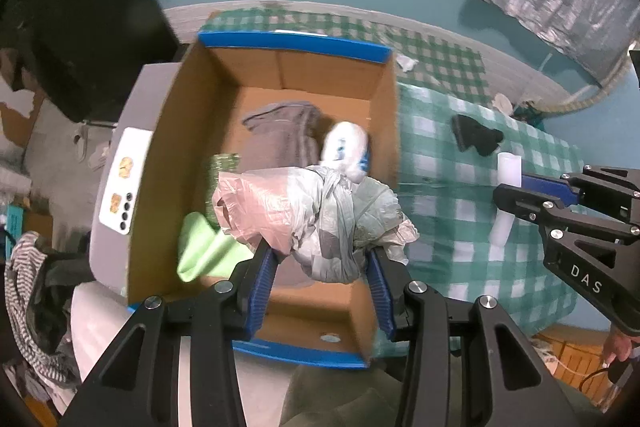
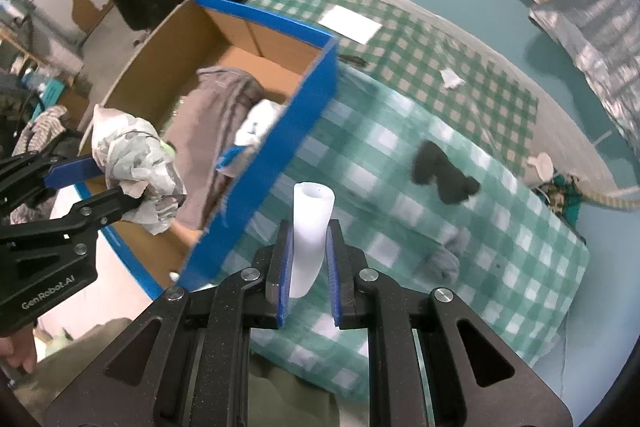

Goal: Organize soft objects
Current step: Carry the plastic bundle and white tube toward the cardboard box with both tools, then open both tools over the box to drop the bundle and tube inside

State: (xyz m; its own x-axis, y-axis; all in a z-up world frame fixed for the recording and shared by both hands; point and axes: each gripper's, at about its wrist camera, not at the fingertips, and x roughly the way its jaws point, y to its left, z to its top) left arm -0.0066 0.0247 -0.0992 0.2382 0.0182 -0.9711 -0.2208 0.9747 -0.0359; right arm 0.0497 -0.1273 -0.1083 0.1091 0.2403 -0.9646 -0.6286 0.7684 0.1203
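Observation:
My left gripper (image 1: 320, 259) is shut on a crumpled bundle of plastic bags (image 1: 316, 215) and holds it over the open blue-edged cardboard box (image 1: 292, 41). The box holds a grey garment (image 1: 280, 135), a white and blue soft item (image 1: 346, 149) and a green cloth (image 1: 204, 251). My right gripper (image 2: 308, 243) is shut on a white foam tube (image 2: 310, 227) and holds it above the checked cloth, right of the box (image 2: 256, 163). The bag bundle (image 2: 140, 163) shows at the left in the right wrist view.
A black soft item (image 2: 444, 175) and a grey sock (image 2: 444, 259) lie on the green checked tablecloth (image 2: 500, 227). A white paper sheet (image 2: 350, 23) lies behind the box. A grey appliance (image 1: 120, 167) stands left of the box, with striped clothing (image 1: 28, 267) beyond.

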